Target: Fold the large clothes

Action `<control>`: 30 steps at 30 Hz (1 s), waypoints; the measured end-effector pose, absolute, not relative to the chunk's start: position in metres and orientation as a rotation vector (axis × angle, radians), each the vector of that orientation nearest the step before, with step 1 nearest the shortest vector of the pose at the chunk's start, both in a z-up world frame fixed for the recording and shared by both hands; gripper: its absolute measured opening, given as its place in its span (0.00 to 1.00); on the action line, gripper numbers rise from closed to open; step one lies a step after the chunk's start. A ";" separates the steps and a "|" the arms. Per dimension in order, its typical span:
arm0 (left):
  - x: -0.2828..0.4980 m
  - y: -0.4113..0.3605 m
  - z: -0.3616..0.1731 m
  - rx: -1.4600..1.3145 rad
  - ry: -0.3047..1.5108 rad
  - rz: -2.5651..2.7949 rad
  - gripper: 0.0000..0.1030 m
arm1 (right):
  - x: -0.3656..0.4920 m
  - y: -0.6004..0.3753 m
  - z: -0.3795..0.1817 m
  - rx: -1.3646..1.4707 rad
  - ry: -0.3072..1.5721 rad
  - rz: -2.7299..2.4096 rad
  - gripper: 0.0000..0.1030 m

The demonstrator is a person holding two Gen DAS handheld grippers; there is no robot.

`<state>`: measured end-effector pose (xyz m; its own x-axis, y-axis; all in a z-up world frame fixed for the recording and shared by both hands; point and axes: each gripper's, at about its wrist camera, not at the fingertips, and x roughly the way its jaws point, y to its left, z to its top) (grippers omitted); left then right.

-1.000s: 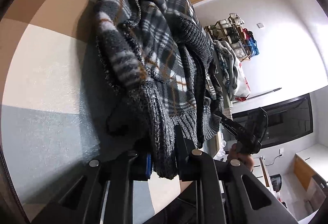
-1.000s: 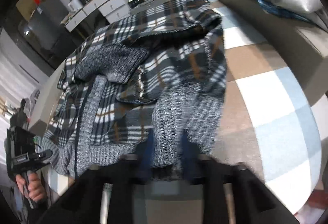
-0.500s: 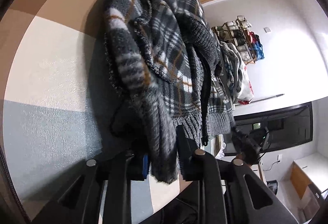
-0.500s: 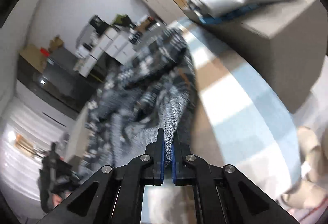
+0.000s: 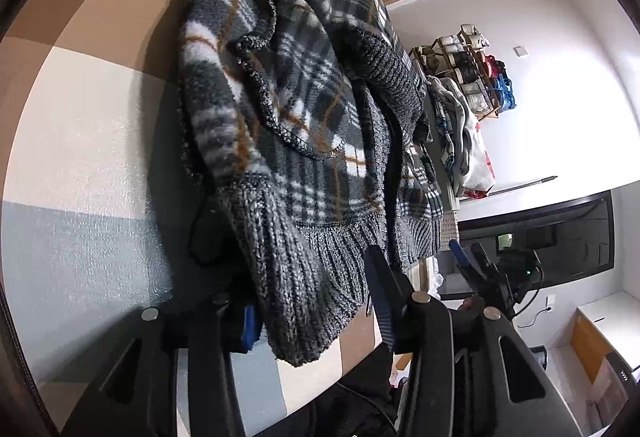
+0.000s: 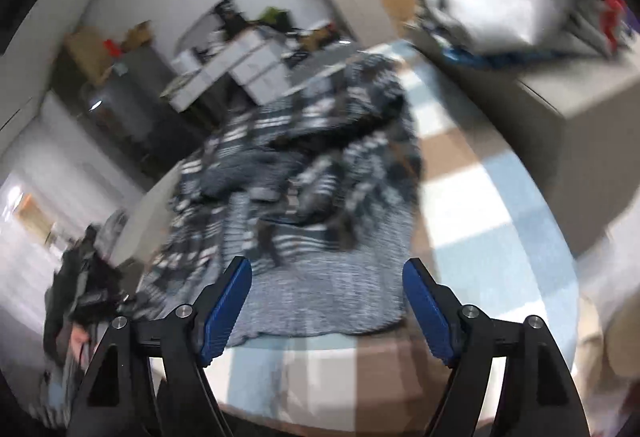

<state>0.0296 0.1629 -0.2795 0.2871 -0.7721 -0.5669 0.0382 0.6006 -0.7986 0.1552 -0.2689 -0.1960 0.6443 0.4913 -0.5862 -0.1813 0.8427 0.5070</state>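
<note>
Left claw (image 5: 316,311) spread wide around the plaid cardigan's (image 5: 304,109) knit cuff on the checked bench (image 5: 80,109), while the blurred right view shows, apparently, right claw (image 6: 326,301) released, empty.

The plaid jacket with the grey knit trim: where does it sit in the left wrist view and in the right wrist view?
Left wrist: the plaid jacket fills the centre, its knit hem hanging between the fingers of the left gripper.
Right wrist: the jacket lies blurred mid-frame, beyond the open right gripper.
Shared landmark: the checked tabletop under the jacket.
</note>
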 end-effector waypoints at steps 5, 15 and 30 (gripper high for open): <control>0.029 0.162 -0.279 -0.763 1.160 -0.619 0.38 | 0.148 -0.246 -0.191 -0.009 0.772 0.223 0.84; 0.028 0.160 -0.278 -0.762 1.156 -0.617 0.38 | 0.154 -0.211 -0.231 -0.501 0.823 0.121 0.84; 0.026 0.160 -0.277 -0.760 1.151 -0.617 0.38 | 0.226 -0.214 -0.200 -0.033 0.878 0.187 0.83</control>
<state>0.0265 0.1601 -0.2773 0.2974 -0.7678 -0.5675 0.0473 0.6055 -0.7945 0.2265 -0.2139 -0.2004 0.6235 0.1494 -0.7674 -0.1762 0.9832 0.0483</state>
